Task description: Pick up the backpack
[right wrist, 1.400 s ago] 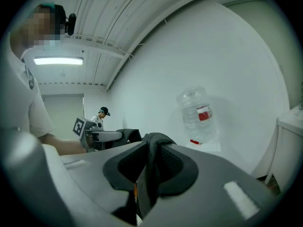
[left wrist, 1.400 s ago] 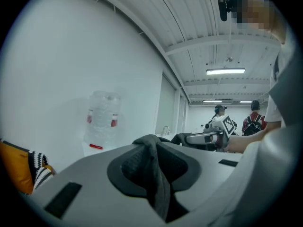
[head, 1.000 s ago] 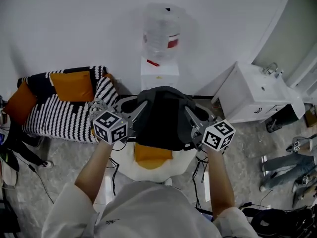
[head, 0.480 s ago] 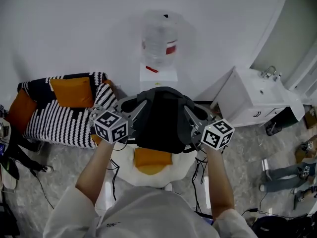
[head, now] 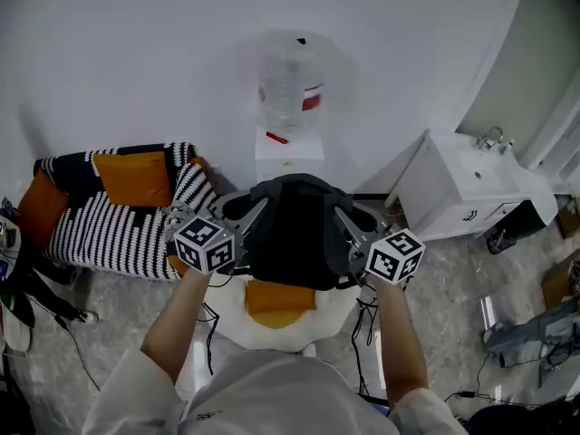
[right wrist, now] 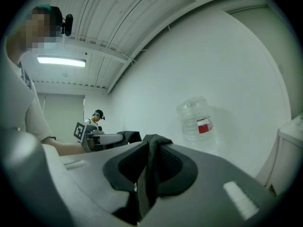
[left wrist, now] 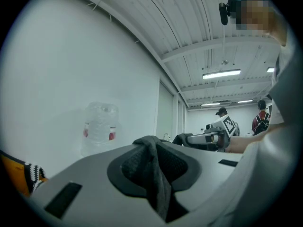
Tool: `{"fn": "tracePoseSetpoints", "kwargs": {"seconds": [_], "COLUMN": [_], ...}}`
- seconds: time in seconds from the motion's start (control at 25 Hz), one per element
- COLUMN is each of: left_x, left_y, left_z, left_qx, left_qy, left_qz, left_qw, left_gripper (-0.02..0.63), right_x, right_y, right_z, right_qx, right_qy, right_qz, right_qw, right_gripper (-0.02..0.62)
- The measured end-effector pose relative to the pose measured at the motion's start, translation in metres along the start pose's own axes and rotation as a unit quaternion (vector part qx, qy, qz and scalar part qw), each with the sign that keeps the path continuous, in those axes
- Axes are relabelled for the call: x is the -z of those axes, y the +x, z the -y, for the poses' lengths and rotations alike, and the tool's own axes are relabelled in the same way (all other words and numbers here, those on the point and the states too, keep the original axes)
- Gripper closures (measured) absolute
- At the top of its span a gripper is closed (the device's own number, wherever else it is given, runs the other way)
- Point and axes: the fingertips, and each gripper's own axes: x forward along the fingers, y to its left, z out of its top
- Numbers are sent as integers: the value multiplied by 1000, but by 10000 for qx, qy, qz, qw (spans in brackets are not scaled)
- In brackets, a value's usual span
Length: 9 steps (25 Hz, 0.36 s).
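Observation:
A black backpack (head: 294, 234) hangs in the air between my two grippers, above a white seat. My left gripper (head: 256, 209) is shut on a dark strap (left wrist: 156, 174) at the bag's left shoulder. On the bag's right side my right gripper (head: 342, 216) is shut on the other strap (right wrist: 146, 171). In each gripper view the strap fabric is pinched between the jaws and droops down over them. Both grippers point level toward the white wall. The bag's lower part hides behind its own top in the head view.
Under the bag sits a round white seat (head: 340, 302) with an orange cushion (head: 275, 300). A water dispenser (head: 292, 143) with a bottle (head: 292, 80) stands against the wall ahead. A striped sofa (head: 118, 216) is at left, a white sink cabinet (head: 462, 184) at right. Cables (head: 367, 320) lie on the floor.
Both grippers keep their hold on the straps and the bag stays lifted. Only the head view has shifted a little; the jeans-clad legs seen at the right edge are now a blur.

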Motion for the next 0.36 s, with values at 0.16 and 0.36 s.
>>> {"fn": "tracePoseSetpoints", "kwargs": {"seconds": [0.16,0.36], "left_x": [-1,1], "left_y": [3,6], "left_z": [3,5], "left_qx": [29,43], "left_qy": [27,22], "left_qz": [-1,-41], "left_qw": [10000,10000], "left_gripper": [551,551], "right_x": [0,2], "right_y": [-3,-7], "right_z": [2,4], "right_qx": [25,39], "right_qy": [8,45], "right_qz": [26,16], "right_qw": [10000,10000], "right_gripper": [543,545]}}
